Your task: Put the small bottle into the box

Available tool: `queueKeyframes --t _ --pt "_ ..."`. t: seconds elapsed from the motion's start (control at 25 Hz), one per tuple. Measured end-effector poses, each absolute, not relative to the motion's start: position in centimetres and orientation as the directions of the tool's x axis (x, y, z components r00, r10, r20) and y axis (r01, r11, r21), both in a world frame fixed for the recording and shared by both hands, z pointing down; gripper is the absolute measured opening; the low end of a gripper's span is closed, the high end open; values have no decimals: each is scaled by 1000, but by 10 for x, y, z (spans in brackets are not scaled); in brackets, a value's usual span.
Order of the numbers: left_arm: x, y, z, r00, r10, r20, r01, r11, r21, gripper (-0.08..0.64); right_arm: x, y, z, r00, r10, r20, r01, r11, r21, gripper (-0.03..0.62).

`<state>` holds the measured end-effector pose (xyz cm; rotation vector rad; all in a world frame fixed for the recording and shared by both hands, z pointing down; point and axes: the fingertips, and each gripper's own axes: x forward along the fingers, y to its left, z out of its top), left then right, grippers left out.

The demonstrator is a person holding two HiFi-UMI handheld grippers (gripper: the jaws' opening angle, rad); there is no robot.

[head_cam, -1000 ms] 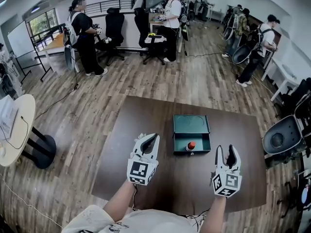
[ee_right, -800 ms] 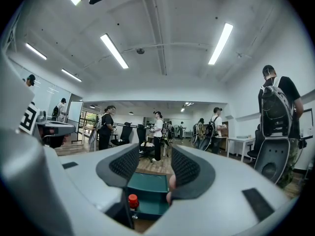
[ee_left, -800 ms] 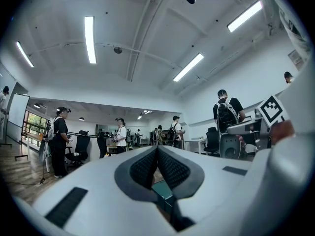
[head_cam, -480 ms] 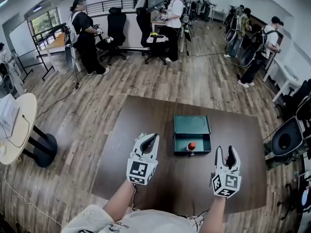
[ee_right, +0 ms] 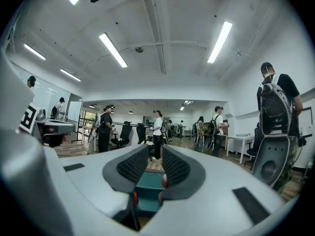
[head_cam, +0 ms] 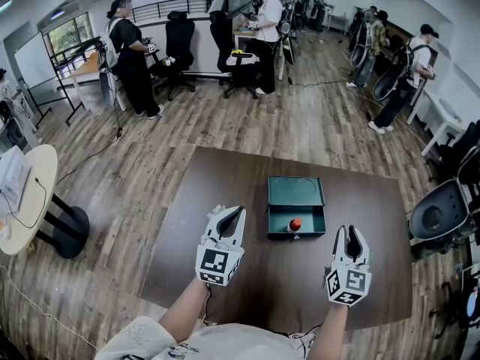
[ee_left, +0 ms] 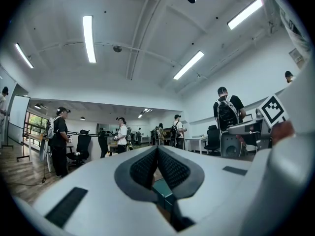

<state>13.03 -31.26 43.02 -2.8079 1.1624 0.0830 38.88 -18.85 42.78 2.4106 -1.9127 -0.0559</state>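
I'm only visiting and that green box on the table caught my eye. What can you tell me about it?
The green box is dark teal, rectangular and shallow, with a matte look; its material is hard to tell. It sits flat on the brown table, right of the table's middle. It is open: its lid lies flat on the far side, inside facing up, with a pale curved line across it. A small bottle with a red top stands inside, toward the front wall. Nothing else touches the box.

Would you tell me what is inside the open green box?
A small bottle with a red cap sits in the green box; the front wall hides its base.
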Motion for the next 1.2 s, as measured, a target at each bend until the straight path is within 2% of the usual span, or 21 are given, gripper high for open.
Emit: queueKeyframes --t 0.16,0.2,1.2 --pt "133 -312 431 707 -702 -86 -707 -703 -72 3 392 -186 428 250 -968 7 -966 -248 78 7" --pt "133 -312 432 706 -703 -85 -708 -703 -70 3 393 -186 428 251 -968 7 -965 -250 80 2" --pt "133 -313 432 702 -708 -72 -712 -698 -75 3 392 -191 425 226 -974 1 -971 -225 77 2"
